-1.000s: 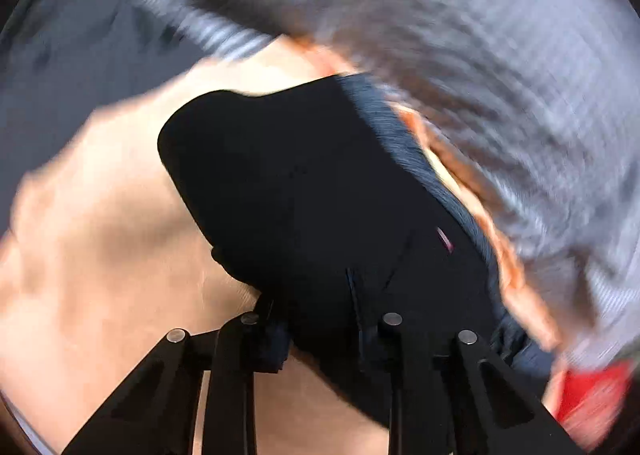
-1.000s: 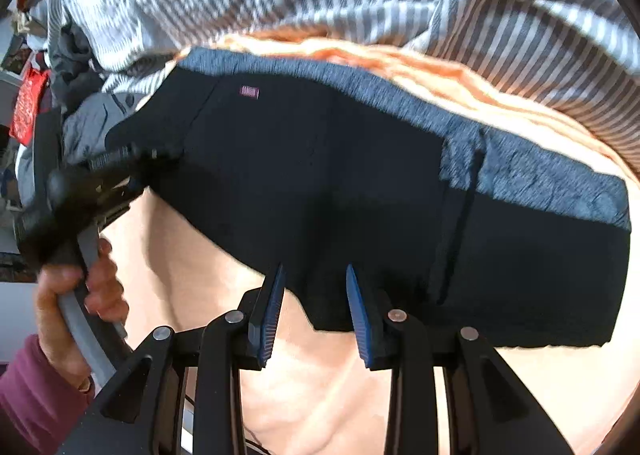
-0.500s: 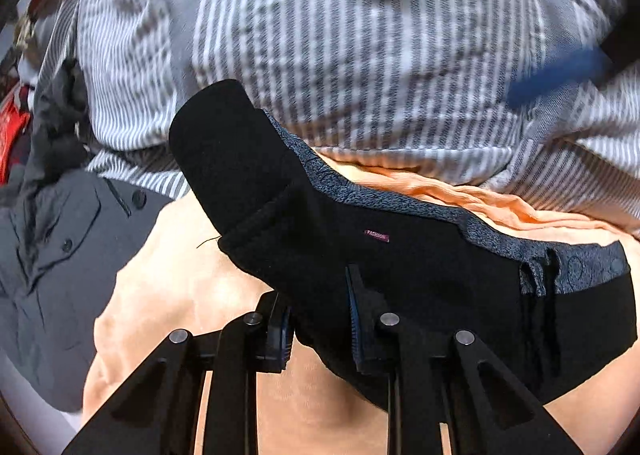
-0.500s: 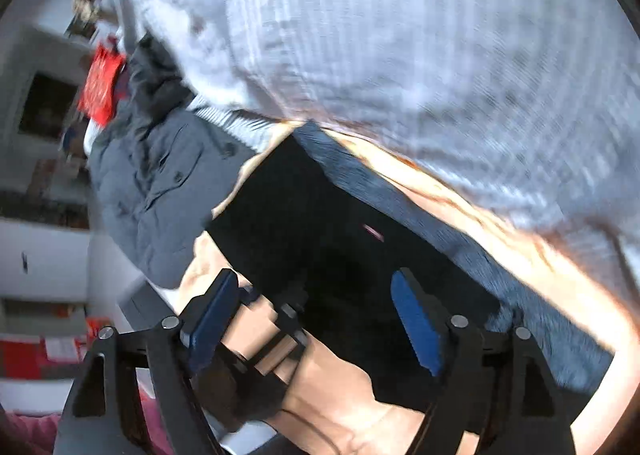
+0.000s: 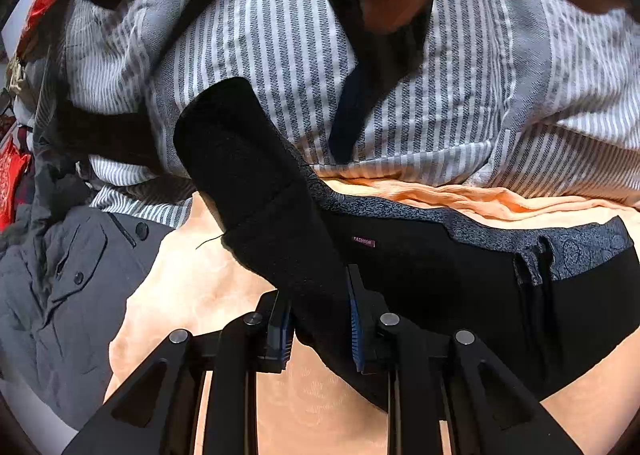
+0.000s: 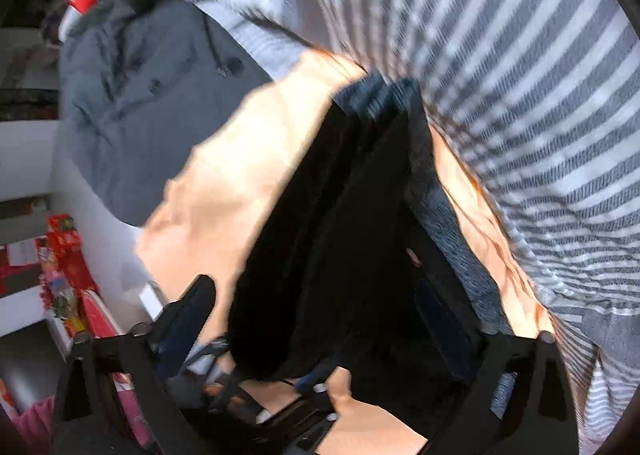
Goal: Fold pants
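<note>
Black fabric pinched between the blue pads (image 5: 357, 329) of the left gripper (image 5: 320, 329), jaws clamped on a raised fold of the pants (image 5: 420, 279), lifting it up off the peach sheet (image 5: 192, 279). Right gripper (image 6: 316, 307) hanging over the same garment, fingers spread wide apart, nothing between them, view motion-blurred. Pants lying across the sheet just beyond the left fingers, patterned grey waistband (image 5: 580, 251) running along the far edge, small "FASHION" label (image 5: 363, 242) near it, held end standing up in a thick doubled roll. Looking like mid-fold: carrying one end over the flat rest. Next move probably needing: dragging the held end across toward the waistband side, keeping the layers aligned, right gripper pinning or catching the opposite edge so the lower layer is not sliding. Risk: thick roll slipping or unrolling on release. Further out, grey buttoned garment (image 5: 72, 287) lying to the left, striped blanket (image 5: 280, 55) bunched behind, red items (image 6: 68, 295) at the far margin.
</note>
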`<move>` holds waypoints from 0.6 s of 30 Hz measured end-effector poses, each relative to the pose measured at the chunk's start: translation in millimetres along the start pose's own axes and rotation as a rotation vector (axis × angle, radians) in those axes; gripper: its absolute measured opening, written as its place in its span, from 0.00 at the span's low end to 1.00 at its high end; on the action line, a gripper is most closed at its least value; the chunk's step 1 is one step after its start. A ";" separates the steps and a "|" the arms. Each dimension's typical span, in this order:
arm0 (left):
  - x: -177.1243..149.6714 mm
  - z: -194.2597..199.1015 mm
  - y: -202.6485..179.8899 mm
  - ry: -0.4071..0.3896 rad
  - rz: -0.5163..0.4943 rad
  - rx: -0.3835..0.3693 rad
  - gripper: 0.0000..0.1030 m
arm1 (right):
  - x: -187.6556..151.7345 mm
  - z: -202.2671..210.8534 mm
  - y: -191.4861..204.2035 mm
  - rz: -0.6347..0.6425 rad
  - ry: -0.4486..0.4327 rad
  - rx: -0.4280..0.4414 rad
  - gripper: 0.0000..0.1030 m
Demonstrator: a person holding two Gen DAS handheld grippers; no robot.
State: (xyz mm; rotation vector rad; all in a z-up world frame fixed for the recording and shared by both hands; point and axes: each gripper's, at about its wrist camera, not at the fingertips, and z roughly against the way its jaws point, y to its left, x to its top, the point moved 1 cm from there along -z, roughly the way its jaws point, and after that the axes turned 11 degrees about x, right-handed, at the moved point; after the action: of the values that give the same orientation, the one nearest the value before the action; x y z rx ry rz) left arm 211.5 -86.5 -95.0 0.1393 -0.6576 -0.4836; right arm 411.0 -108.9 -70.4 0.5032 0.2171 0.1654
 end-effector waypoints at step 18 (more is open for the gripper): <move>20.3 98.0 -80.9 -0.098 -0.179 -0.202 0.23 | -186.0 106.8 -92.2 -0.186 -0.533 0.339 0.18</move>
State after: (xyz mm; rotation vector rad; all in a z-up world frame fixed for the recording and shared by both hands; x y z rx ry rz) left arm 133.6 -164.8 -28.8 -0.0166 -0.6912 -0.7291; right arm 267.6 -276.5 6.0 0.8401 -0.2348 -0.1924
